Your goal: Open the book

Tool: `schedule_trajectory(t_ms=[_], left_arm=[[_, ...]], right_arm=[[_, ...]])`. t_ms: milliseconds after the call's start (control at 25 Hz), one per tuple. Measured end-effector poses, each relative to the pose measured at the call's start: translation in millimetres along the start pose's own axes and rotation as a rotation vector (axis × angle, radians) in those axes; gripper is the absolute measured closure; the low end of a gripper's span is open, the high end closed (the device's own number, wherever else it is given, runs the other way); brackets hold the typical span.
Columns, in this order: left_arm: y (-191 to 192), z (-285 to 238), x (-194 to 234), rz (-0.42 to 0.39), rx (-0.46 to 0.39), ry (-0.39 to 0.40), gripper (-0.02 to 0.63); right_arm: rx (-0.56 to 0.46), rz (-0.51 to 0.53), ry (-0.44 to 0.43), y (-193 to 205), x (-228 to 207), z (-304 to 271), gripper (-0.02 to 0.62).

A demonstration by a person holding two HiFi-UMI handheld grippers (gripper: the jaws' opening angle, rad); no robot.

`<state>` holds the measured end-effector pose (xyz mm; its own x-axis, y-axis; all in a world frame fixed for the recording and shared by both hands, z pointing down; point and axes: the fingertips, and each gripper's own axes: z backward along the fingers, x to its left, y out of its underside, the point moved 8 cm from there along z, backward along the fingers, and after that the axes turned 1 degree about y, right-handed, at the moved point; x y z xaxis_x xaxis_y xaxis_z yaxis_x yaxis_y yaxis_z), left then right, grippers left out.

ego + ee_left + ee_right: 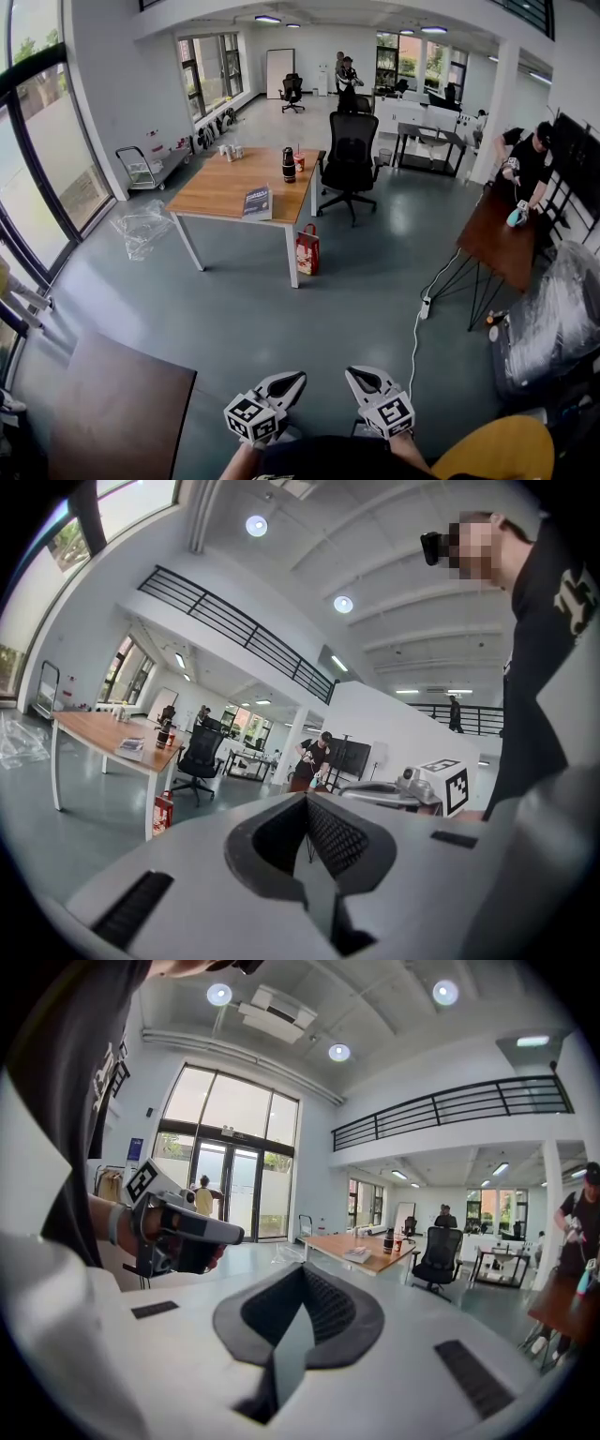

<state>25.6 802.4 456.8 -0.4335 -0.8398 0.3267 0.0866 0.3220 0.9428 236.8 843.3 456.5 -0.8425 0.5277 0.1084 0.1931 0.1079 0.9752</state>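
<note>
The book (257,201), with a blue-grey cover, lies closed near the front edge of a wooden table (220,187) far across the room. It also shows small in the left gripper view as the book (131,745) and in the right gripper view as the book (357,1253). My left gripper (294,380) and right gripper (357,376) sit side by side at the bottom of the head view, far from the table. Both are shut with nothing in them. The left gripper (307,803) and right gripper (302,1279) show closed jaws in their own views.
A black bottle (289,164) and red cup (299,161) stand on the table, a black office chair (349,159) beside it, a red bag (307,249) at its leg. A dark tabletop (112,412) lies near left; a person works at a brown table (497,239) on the right.
</note>
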Motion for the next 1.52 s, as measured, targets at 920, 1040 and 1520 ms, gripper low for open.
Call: schedule_trajectory(t_ms=[920,1040,1520], left_arm=[[-41,17,127,0.065,-0.014,-0.058,0.600],[-39,21,140,0.075,-0.007,-0.069,0.600],[-54,34,183,0.080,-0.021,-0.070,0.600]], right_arm=[[0.060,0.030,-0.058,-35,-4,-136,0.606],[0.064,0.031,-0.072,-33,-1,-152,0.607],[0.069,0.054,-0.091,-48,9,-202,0.606]])
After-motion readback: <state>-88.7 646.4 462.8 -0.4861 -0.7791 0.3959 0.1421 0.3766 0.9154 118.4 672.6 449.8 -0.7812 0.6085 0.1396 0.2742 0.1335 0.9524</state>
